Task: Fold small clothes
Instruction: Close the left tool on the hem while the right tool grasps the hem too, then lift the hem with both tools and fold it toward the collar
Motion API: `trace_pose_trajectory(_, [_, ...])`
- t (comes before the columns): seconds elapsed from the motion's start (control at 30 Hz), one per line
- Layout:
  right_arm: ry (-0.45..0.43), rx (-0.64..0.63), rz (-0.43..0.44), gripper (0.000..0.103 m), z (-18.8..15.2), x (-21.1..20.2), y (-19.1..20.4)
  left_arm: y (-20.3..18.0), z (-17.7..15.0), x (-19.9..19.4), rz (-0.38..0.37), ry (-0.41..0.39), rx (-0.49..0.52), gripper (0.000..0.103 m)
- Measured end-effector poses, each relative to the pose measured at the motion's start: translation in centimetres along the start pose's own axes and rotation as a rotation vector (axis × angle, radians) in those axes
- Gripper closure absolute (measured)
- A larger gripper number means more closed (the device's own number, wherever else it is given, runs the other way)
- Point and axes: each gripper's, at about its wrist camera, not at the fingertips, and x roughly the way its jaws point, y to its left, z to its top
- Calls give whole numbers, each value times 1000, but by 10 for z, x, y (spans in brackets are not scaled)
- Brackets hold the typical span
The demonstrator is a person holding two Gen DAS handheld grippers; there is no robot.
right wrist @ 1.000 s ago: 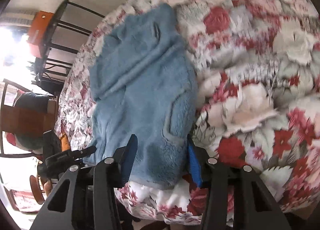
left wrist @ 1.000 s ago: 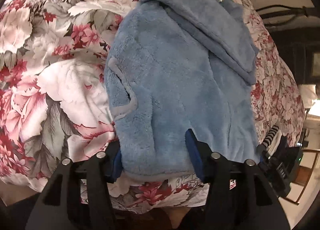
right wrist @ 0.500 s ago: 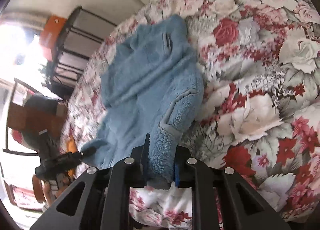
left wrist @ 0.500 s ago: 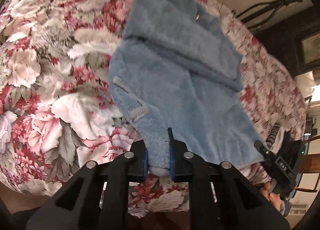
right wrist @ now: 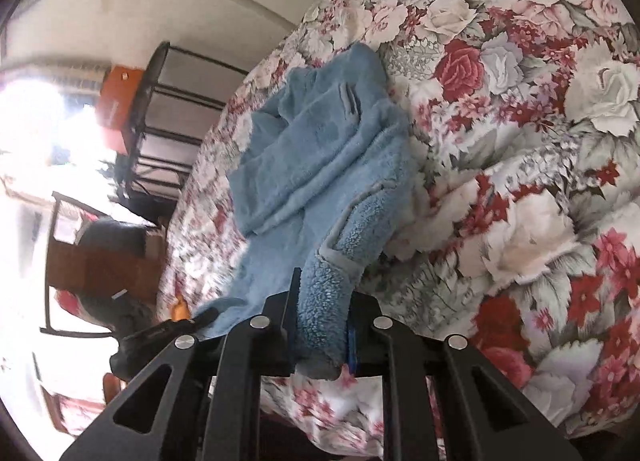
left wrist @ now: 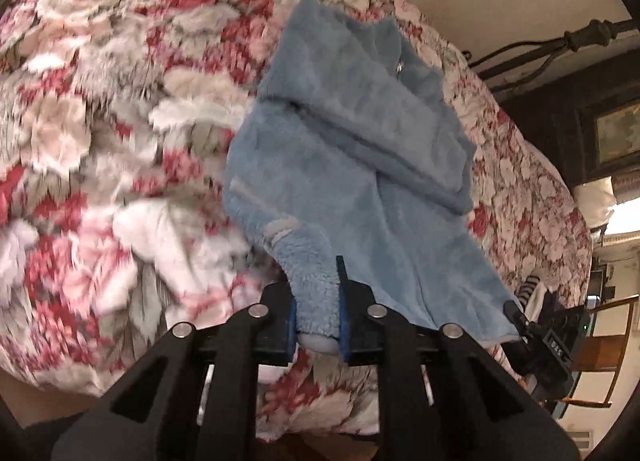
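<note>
On the flowered bed [left wrist: 100, 149] the blue fleece jacket [left wrist: 344, 149] lies with one sleeve folded across, its near hem corners pinched by the left gripper [left wrist: 317, 317] and right gripper [right wrist: 322, 335], so the bottom-up fold seems barely begun.

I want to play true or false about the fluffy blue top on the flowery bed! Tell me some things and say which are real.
1. The top is blue and fluffy. True.
2. The left hand-held gripper is open with nothing in it. False: it is shut on the top's near edge.
3. The right hand-held gripper pinches the top too. True.
4. The top lies on a plain white sheet. False: the cover has red and white flowers.
5. A sleeve is folded across the top's upper part. True.
6. The top hangs fully in the air. False: most of it lies on the cover; only the gripped edge is raised.
</note>
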Motion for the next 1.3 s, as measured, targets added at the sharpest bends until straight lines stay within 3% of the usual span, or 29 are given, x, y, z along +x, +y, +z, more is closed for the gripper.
trace_pose_trajectory(0.5, [-31,9,-31,85,65,38,22,-16,64,20,61,-76,-1,89])
trace_pose_trajectory(1.3, [-60,20,-55,85,157,102,46,-39,166,41,35,-160,-36,88])
